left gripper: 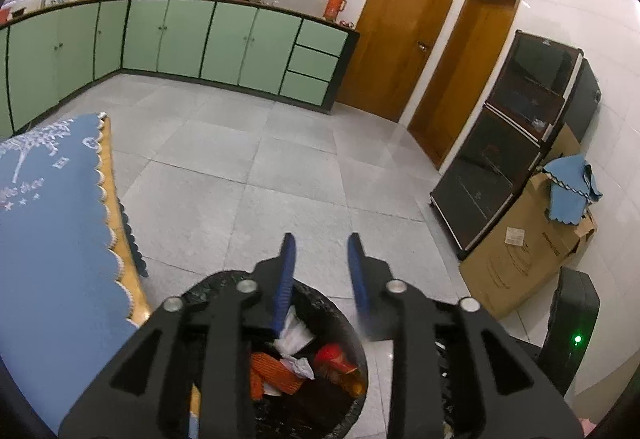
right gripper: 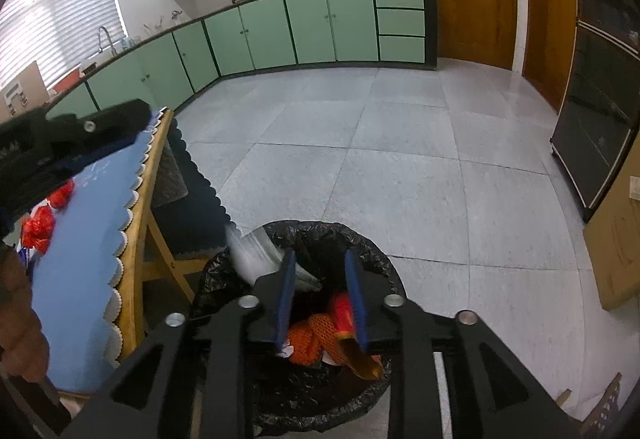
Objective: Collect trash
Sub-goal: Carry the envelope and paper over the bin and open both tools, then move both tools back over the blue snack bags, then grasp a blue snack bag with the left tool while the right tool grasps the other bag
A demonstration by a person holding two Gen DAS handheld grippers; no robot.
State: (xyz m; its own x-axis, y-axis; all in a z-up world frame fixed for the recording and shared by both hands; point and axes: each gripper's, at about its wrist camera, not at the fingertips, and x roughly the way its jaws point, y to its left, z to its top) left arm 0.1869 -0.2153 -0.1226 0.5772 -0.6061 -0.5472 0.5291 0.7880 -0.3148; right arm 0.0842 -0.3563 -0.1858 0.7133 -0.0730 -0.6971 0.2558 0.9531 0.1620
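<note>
A black-bagged trash bin point(left gripper: 344, 323) stands on the floor beside the table, holding orange netting point(left gripper: 272, 375), white crumpled paper point(left gripper: 294, 335) and a red wrapper point(left gripper: 334, 357). My left gripper point(left gripper: 322, 251) is open and empty above the bin. The bin also shows in the right wrist view point(right gripper: 352, 235). My right gripper point(right gripper: 320, 263) is open over it, and a blurred white-silver piece of trash point(right gripper: 252, 251) is in the air just left of its fingers at the bin's rim. Red wrappers point(right gripper: 40, 223) lie on the blue tablecloth point(right gripper: 92, 207).
The wooden table point(right gripper: 140, 207) with its scalloped cloth is at the left. Green cabinets point(left gripper: 224, 39) line the far wall. A dark glass cabinet point(left gripper: 508, 143), a cardboard box point(left gripper: 528, 247) and a black device point(left gripper: 572, 323) stand at the right. Grey tiled floor point(right gripper: 400, 167) lies ahead.
</note>
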